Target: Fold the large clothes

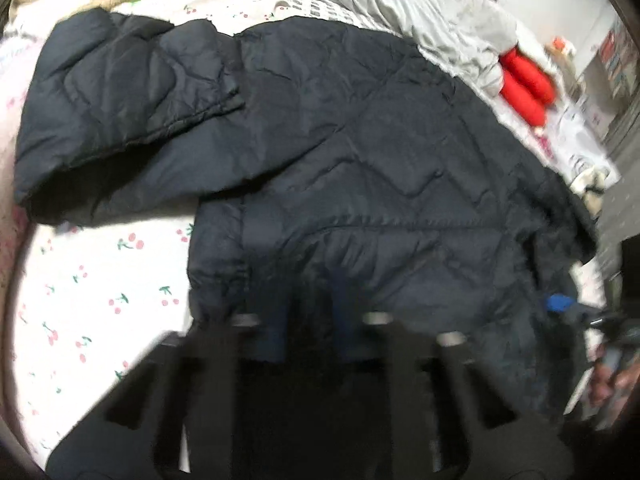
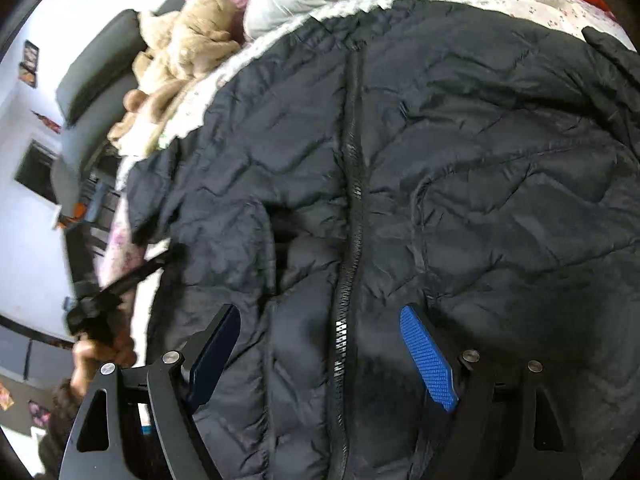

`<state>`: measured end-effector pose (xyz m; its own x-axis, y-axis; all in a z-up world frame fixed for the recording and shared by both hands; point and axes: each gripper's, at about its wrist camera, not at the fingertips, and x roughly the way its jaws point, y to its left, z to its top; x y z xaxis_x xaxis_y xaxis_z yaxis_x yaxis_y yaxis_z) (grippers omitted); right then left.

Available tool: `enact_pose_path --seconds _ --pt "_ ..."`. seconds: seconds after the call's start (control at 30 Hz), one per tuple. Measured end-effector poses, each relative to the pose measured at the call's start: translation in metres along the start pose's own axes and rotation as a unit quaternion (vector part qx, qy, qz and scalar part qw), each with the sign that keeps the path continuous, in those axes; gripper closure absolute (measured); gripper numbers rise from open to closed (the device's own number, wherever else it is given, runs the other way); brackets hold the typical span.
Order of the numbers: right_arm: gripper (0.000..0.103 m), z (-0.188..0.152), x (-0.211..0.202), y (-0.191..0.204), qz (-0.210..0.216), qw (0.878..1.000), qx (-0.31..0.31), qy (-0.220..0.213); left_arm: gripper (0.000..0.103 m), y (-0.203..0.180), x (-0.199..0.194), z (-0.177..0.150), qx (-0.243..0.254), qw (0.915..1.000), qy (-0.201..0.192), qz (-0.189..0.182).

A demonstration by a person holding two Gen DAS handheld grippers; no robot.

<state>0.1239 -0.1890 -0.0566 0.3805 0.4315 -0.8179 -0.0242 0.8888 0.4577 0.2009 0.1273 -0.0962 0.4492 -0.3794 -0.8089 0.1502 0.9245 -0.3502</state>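
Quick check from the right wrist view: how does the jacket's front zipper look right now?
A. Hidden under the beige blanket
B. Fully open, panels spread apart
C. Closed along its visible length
C: the zipper runs closed down the dark jacket, between the open right hand-held gripper fingers.

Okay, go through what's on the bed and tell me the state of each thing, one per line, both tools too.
Jacket: spread flat on the bed, front up.
Zipper: closed.
Sleeve: folded across the jacket.
Left tool: blurred, fingers close together at the jacket's edge; grip unclear.
Right tool: open, over the zipper.
Beige blanket: crumpled.
Grey duvet: bunched.
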Motion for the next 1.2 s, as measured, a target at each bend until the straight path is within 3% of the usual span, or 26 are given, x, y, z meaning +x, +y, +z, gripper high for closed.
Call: enact_pose_path --seconds 0.07,0.27,0.43,0.5,0.57,0.63,0.7,0.77,0.83,0.97,1.03,1.1,1.2 --pt "0.019 -0.002 0.002 0.003 0.002 1.000 -0.003 0.003 0.099 -0.001 -0.006 -0.002 0.002 0.9999 0.006 -0.012" --pt "0.019 -0.002 -0.001 0.003 -0.006 1.000 -0.002 -0.007 0.100 -0.021 -0.043 -0.022 0.094 0.9953 0.003 -0.023" --pt "0.019 -0.003 -0.007 -0.001 -0.014 1.000 0.004 -0.012 0.100 -0.027 -0.045 -0.057 0.177 0.9812 0.074 0.013" --pt "0.019 -0.003 -0.009 -0.003 -0.016 1.000 0.007 -0.013 0.099 -0.021 -0.044 -0.065 0.182 0.9780 0.098 0.027" --pt "0.019 -0.003 -0.013 -0.006 -0.016 1.000 0.013 -0.012 0.098 -0.013 -0.051 -0.063 0.159 0.9821 0.100 0.012" --pt "0.019 -0.001 -0.017 -0.011 -0.016 1.000 0.019 -0.014 0.083 -0.006 -0.063 -0.058 0.139 0.9866 0.086 0.007" --pt "0.019 0.001 -0.023 -0.017 -0.018 0.999 0.024 -0.021 0.055 -0.008 -0.078 -0.051 0.128 0.9903 0.056 0.003" --pt "0.019 0.003 -0.030 -0.023 -0.024 0.999 0.026 -0.030 0.047 -0.017 -0.089 -0.043 0.125 0.9919 0.018 -0.013" --pt "0.019 0.006 -0.034 -0.030 -0.033 0.998 0.028 -0.037 0.046 -0.028 -0.090 -0.039 0.121 0.9922 0.004 -0.030" --pt "0.019 0.007 -0.040 -0.046 -0.057 0.997 0.037 -0.038 0.046 -0.054 -0.081 -0.038 0.161 0.9859 0.032 -0.034" --pt "0.019 0.005 -0.041 -0.055 -0.066 0.996 0.048 -0.033 0.045 -0.064 -0.087 -0.038 0.178 0.9830 0.015 -0.041" --pt "0.019 0.004 -0.043 -0.066 -0.072 0.995 0.056 -0.030 0.038 -0.073 -0.082 -0.035 0.172 0.9841 0.010 -0.045" --pt "0.019 0.003 -0.045 -0.083 -0.100 0.992 0.072 -0.023 0.038 -0.087 -0.049 -0.045 0.186 0.9798 0.071 -0.020"
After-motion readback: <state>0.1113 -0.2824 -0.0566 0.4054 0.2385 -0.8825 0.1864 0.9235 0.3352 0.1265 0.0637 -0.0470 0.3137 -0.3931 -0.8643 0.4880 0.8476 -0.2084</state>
